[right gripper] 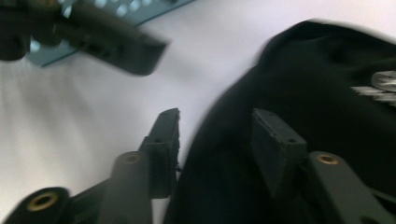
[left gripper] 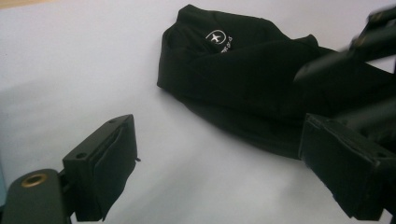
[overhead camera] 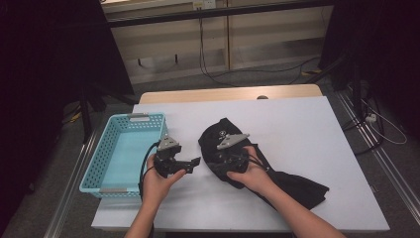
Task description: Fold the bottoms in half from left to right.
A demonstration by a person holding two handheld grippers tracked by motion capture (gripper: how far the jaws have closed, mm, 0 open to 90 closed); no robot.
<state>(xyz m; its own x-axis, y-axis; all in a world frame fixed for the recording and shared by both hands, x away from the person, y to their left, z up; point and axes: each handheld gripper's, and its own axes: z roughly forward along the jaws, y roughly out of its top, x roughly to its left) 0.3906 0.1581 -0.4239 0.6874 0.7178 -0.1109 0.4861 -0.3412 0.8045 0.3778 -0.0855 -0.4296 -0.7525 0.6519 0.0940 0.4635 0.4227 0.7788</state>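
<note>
Black garment [overhead camera: 262,168] crumpled on white surface [overhead camera: 307,129], right of blue basket [overhead camera: 116,153]; right claw [right gripper: 215,140] parted over its edge, gripping nothing; left claw [left gripper: 219,168] wide open, empty

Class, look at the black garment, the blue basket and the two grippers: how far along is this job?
Done: nothing yet; the black garment lies crumpled on the table, and the blue basket holds nothing. In hand: the right gripper, jaws open, is at the garment's edge; the left gripper is open beside it. Left: probably gripping and moving the garment.
</note>
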